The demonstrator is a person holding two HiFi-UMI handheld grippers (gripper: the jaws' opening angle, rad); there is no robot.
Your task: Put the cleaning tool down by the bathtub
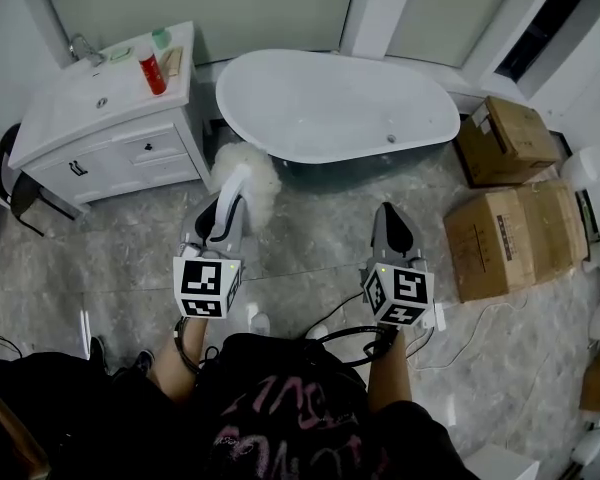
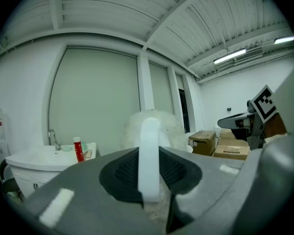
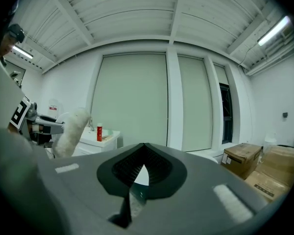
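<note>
A bathroom, seemingly a set-up inside an industrial hall. A white freestanding bathtub [image 1: 340, 103] stands beside a vanity [image 1: 110, 138] with basin and tap [image 1: 80, 46] on a marble-look floor [image 1: 310, 238]. Cardboard boxes [image 1: 500, 233] lie around, under a ribbed metal ceiling [image 3: 137, 13] with strip lights [image 2: 230, 56].

Grey marbled floor [image 1: 310, 243] lies open in front of the white oval bathtub [image 1: 340, 108], with room for both tongs side by side. A white vanity cabinet [image 1: 130, 153] closes off the floor's left side, and brown cardboard boxes [image 1: 505, 233] crowd its right side. The narrow gap between cabinet and tub is filled by the fluffy white cleaning tool [image 1: 252, 171], clamped in the left tongs [image 1: 227, 208].
</note>
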